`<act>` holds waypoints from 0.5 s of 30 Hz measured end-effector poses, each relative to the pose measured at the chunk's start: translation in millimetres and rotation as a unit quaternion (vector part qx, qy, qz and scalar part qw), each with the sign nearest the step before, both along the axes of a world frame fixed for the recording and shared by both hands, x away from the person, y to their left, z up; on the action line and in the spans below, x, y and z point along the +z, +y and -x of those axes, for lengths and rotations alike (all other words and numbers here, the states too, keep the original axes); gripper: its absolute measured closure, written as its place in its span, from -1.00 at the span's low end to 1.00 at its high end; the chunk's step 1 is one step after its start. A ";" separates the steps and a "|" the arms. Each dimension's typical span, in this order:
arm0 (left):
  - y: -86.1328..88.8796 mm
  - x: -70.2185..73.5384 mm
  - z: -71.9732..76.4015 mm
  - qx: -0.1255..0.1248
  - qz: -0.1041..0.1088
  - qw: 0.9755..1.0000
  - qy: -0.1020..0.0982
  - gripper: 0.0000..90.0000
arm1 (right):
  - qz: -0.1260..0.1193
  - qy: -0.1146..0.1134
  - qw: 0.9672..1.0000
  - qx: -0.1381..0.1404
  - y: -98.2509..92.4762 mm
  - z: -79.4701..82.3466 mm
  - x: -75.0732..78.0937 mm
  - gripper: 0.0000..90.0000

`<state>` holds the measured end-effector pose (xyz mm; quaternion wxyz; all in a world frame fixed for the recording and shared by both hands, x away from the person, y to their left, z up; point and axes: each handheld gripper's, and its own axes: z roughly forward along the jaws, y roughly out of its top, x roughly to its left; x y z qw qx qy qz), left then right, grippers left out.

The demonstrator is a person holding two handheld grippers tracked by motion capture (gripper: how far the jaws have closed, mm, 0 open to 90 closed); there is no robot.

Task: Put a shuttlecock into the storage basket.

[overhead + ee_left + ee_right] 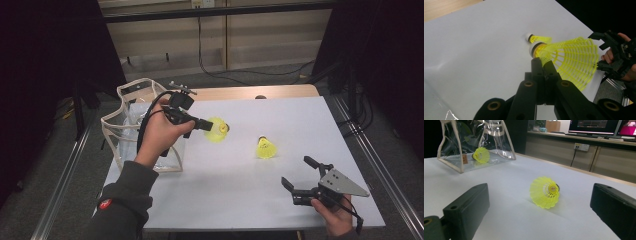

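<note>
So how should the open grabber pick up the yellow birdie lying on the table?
Probably by the skirt of the lying shuttlecock, near its cork. It rests on its side with the wide mouth facing the right gripper, so come down from above, one jaw on each side.

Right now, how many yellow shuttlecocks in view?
3. One pinched by its skirt in the left gripper: held shuttlecock. One lying on the table: loose shuttlecock. One inside the clear bag: bagged shuttlecock. The bag could hide more.
</note>
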<state>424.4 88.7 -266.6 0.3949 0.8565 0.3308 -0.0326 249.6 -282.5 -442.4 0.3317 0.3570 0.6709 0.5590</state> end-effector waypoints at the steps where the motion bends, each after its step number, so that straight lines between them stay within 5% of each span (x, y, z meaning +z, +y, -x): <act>1: 0.5 1.0 -0.4 0.000 0.000 1.000 -0.001 1.00 | 0.000 0.001 1.000 0.000 0.0 0.1 0.0 -0.95; 15: 6.7 13.3 -5.2 0.019 0.004 1.000 -0.004 1.00 | -0.001 0.000 1.000 0.000 -0.3 0.5 0.1 -0.95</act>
